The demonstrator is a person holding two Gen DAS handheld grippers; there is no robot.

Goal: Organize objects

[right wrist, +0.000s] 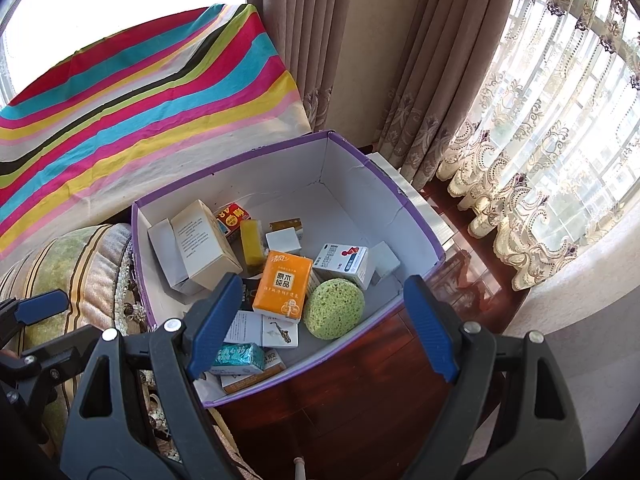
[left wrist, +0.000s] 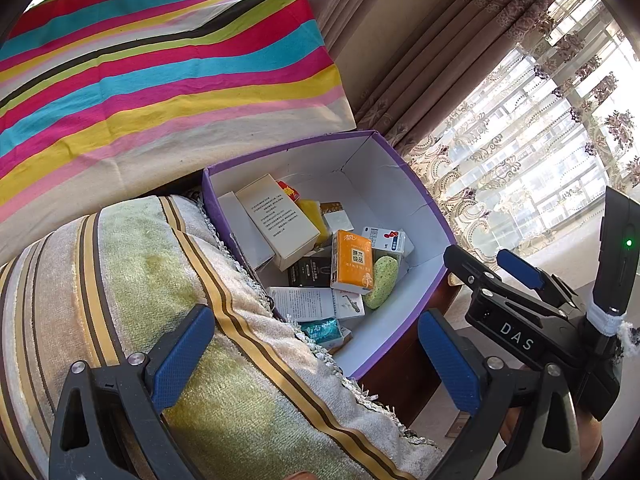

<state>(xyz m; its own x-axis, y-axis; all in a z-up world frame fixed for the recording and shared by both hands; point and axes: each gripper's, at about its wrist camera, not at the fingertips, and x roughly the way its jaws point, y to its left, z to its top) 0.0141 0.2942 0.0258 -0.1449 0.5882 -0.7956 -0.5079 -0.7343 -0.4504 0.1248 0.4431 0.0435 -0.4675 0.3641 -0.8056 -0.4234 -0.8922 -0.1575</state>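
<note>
Your right tool point(right wrist: 320, 320) hangs wide open, empty, above the purple cardboard box point(right wrist: 420, 216). Orange tissue pack point(right wrist: 283, 286) lies just beyond it, long axis near-to-far; left tool point(left wrist: 316, 360) also open, further off.

Purple box point(right wrist: 404, 216), white inside, open-topped: holds orange tissue pack point(right wrist: 283, 286) lying flat, green oval sponge point(right wrist: 334, 308) beside it, assorted small cartons.
</note>
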